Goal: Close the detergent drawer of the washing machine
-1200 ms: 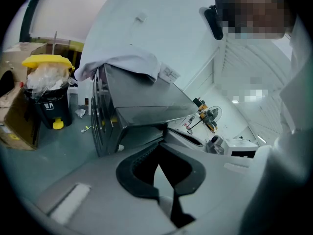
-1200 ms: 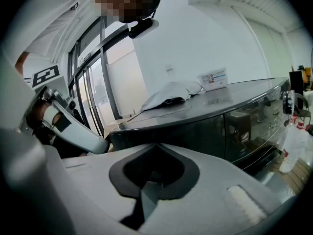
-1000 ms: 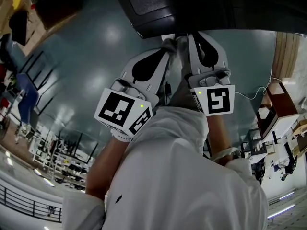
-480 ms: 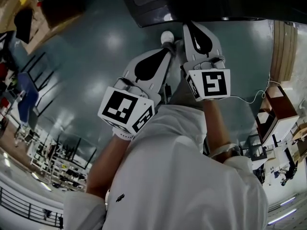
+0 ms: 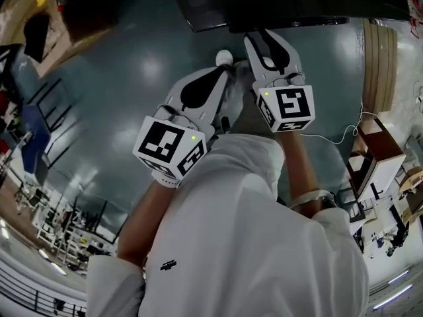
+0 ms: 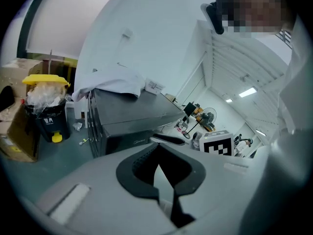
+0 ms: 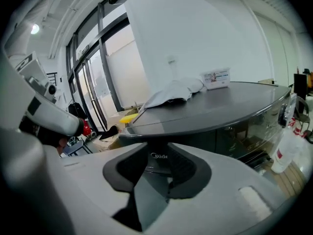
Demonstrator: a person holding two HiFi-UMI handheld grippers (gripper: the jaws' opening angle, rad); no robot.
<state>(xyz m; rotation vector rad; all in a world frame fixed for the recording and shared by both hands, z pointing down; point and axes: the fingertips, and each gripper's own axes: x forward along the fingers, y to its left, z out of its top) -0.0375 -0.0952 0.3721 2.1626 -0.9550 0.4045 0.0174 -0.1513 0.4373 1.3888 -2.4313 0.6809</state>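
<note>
The person stands before a dark washing machine (image 5: 277, 5) with a gripper in each hand. The right gripper (image 7: 155, 169) points at the machine's front, just under the front edge of its top. Its jaws have just been opening and now stand slightly apart, released, with nothing pinched between them. Just ahead of its tips lies the detergent drawer (image 7: 159, 156), its lettered front seemingly flush with the rest of the front panel. The left gripper (image 6: 157, 156) hangs a little further back, off the machine's front left corner, its jaws clenched together on nothing. A pale cloth (image 7: 173, 91) lies along the far edge of the machine's top.
</note>
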